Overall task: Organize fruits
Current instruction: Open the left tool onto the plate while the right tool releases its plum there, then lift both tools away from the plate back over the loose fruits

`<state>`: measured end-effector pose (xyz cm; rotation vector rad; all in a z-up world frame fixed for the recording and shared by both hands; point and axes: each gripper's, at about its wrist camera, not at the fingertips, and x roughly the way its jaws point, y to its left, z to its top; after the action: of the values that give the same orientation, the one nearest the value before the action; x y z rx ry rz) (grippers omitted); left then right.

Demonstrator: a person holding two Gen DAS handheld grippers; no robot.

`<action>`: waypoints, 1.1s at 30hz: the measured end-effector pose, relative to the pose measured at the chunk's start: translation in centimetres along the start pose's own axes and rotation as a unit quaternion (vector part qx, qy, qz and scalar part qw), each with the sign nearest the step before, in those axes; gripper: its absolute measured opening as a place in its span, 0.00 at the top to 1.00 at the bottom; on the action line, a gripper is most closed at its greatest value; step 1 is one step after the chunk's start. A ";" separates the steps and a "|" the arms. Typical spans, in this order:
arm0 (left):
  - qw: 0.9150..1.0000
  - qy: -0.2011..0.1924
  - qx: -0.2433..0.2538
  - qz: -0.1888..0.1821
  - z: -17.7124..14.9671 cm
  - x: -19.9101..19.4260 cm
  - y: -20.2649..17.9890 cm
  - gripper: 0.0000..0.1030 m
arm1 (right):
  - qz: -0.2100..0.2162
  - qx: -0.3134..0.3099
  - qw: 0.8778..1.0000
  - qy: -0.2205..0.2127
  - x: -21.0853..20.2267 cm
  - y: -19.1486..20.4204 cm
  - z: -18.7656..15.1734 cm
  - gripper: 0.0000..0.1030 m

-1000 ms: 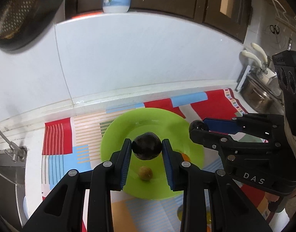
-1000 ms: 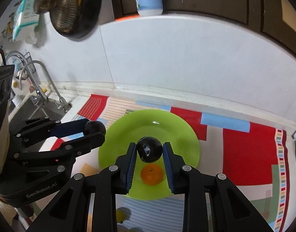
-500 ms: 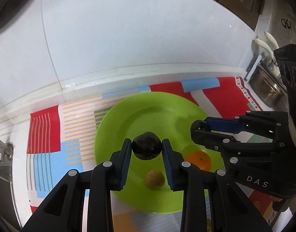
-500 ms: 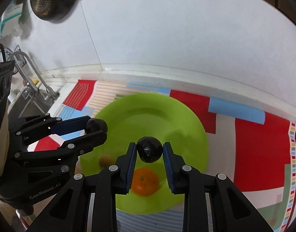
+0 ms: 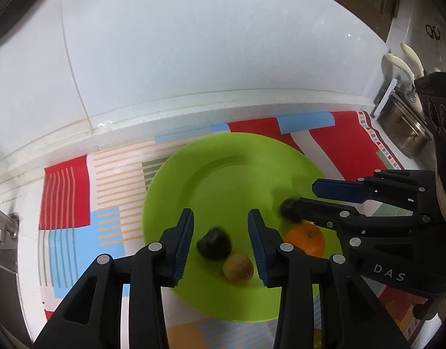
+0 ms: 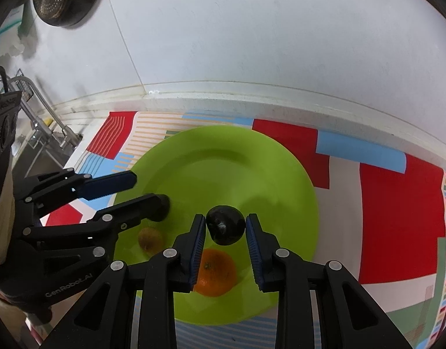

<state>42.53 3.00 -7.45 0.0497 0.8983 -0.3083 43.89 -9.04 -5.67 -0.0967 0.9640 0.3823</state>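
The left tongs (image 5: 220,218) hang over the near part of a green plate (image 5: 223,174) with their blue pads apart; they have just been opening, and the dark fruit (image 5: 214,243) that lies between the two fingers rests on the plate, touching neither pad. Just beyond that fruit toward the right finger sits a small brownish-yellow fruit (image 5: 238,267), close beside it on the plate. To the right of the left tongs, an orange (image 5: 305,238) lies on the plate, partly covered by the lower finger of the right tongs (image 5: 292,203), which reach in from the right side of this view. In the right wrist view, the right tongs (image 6: 225,226) are clamped on a second dark fruit (image 6: 225,228), both blue pads pressing its sides, and it is held just above the plate (image 6: 223,160). Below that fruit, between the right tongs' fingers and nearer the camera, is the orange (image 6: 215,273); to the left of the left finger lies the small brownish-yellow fruit (image 6: 150,239). The left tongs (image 6: 150,192) come in from the left edge here, over the plate's rim. The plate stands on a striped mat (image 6: 397,218) of red, blue and white that covers the table, with a white tiled wall (image 6: 252,43) behind.
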 end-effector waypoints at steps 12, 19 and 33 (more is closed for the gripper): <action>0.998 -0.060 0.014 0.004 -0.6 -6.2 -1.6 0.58 | -0.003 -0.003 0.999 -0.051 -5.4 1.3 -1.2 0.71; 0.996 -0.082 0.023 -0.006 -2.0 -9.8 -2.9 0.53 | -0.014 0.007 0.996 -0.090 -9.7 2.2 -3.0 0.63; 0.989 -0.129 0.064 -0.007 -5.8 -16.1 -6.0 0.43 | -0.056 0.031 0.988 -0.142 -16.4 4.2 -8.4 0.56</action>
<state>27.08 2.20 1.96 0.1202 0.6209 -0.3756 27.43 -11.76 3.30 -0.0380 0.6848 0.2545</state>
